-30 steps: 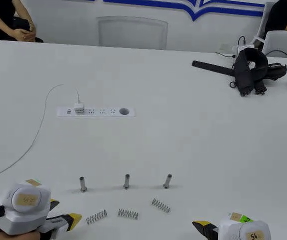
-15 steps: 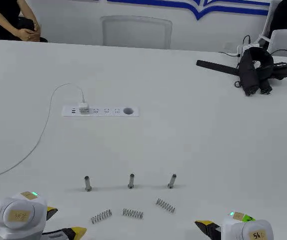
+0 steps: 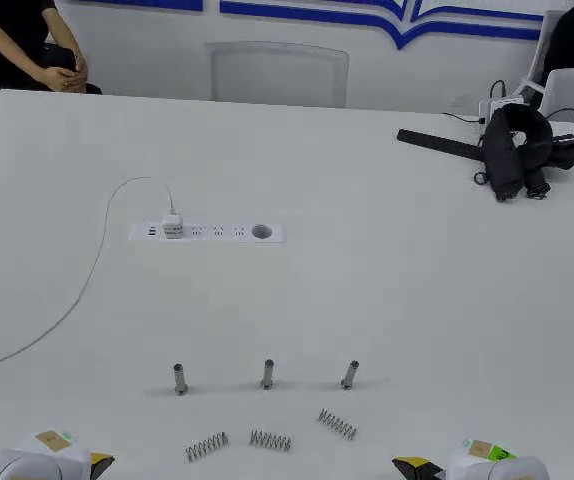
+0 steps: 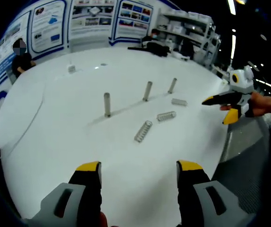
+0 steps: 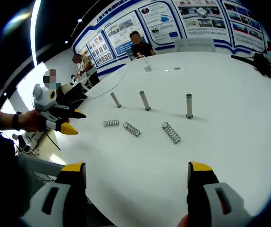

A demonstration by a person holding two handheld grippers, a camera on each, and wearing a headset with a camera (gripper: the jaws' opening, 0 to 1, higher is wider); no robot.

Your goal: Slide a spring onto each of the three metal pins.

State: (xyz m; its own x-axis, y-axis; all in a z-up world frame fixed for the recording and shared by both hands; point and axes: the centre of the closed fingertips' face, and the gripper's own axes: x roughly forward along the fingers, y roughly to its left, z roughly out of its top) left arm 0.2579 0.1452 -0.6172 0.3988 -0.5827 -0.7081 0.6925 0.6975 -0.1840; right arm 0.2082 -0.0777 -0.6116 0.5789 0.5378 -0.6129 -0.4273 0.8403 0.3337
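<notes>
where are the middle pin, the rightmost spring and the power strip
middle pin (image 3: 267,374): head view, middle of its shaft
rightmost spring (image 3: 337,424): head view, its centre coils
power strip (image 3: 222,233): head view, its top face

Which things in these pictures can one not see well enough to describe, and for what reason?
- The left hand-held gripper and right hand-held gripper: in the head view the bottom edge cuts both off, jaws out of frame there.
- The metal pins: how they are fixed to the table is too small to tell.
- The springs: coil count too small.
- The black bundle, head view, far right: too distant to identify.
</notes>
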